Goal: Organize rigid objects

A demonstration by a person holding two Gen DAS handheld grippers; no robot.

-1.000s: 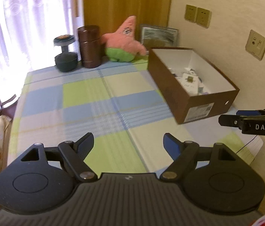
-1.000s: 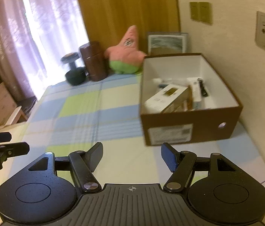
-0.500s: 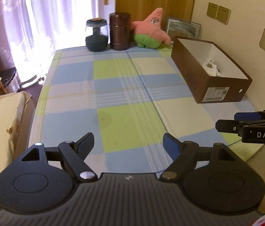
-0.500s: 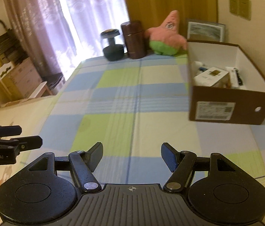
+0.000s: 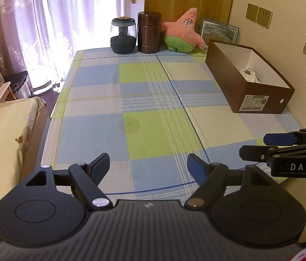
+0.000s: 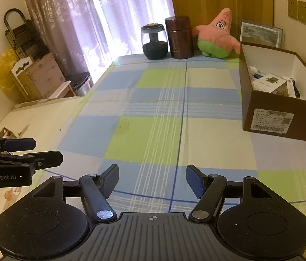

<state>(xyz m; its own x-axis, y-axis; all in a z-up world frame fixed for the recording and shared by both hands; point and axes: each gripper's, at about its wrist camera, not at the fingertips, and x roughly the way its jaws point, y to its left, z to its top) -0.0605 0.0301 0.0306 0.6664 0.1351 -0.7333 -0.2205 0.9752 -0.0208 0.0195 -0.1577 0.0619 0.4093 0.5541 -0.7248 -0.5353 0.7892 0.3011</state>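
Observation:
An open brown shoe box (image 5: 224, 82) (image 6: 283, 108) stands at the right of the checked tablecloth (image 5: 144, 100), by the wall. Small white boxes (image 6: 270, 82) lie inside it. My left gripper (image 5: 148, 158) hovers over the near end of the cloth. Its jaws stand wide and are closing slightly, with nothing between them. My right gripper (image 6: 152, 169) is open and empty, also over the near end. Each gripper shows in the other's view: the right gripper (image 5: 254, 145) at the right edge, the left gripper (image 6: 47, 150) at the left edge.
At the far end stand a glass jar with a dark base (image 5: 123, 34), a brown canister (image 5: 148, 32), a pink starfish plush (image 5: 183, 32) and a framed picture (image 5: 218, 30). A cream patterned cover (image 5: 0, 130) lies to the left. Cardboard boxes (image 6: 42, 74) sit by the curtain.
Both grippers have drawn back from the shoe box toward the near end of the table. The box now looks smaller and farther right. Both stay empty.

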